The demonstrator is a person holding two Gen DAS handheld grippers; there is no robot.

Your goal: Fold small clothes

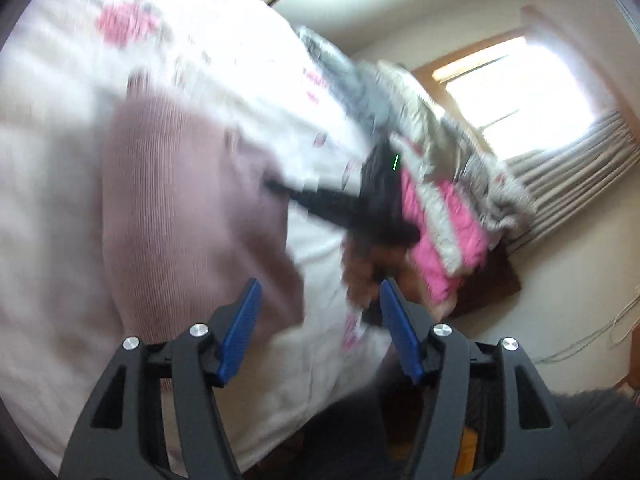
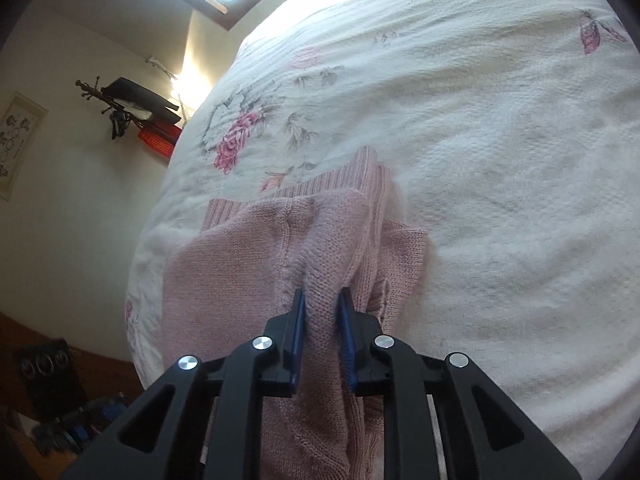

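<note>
The pink knitted sweater (image 2: 256, 264) lies on the bed, on a white bedspread (image 2: 500, 160) printed with pink flowers. The right gripper (image 2: 322, 300) is clenched on a raised fold of this sweater; the knit is pinched between its two blue pads (image 2: 298, 320) and runs down between the fingers toward the camera. The ribbed hem of the sweater points away from the gripper, toward the flower print.

In the left wrist view the picture is blurred. The left gripper (image 1: 318, 292) is released, its blue pads stand wide apart and nothing is between them. It hangs above the bedspread, near the edge of the sweater (image 1: 180, 200), which is seen at the left of its fingers. Further away the other gripper (image 1: 360, 208) shows as a dark shape, and the hand (image 1: 360, 276) that holds it is just under it. Behind them a pile of clothes (image 1: 440, 184), grey, white and bright pink, rests on the bed, near a bright window (image 1: 520, 92) with striped curtains.
</note>
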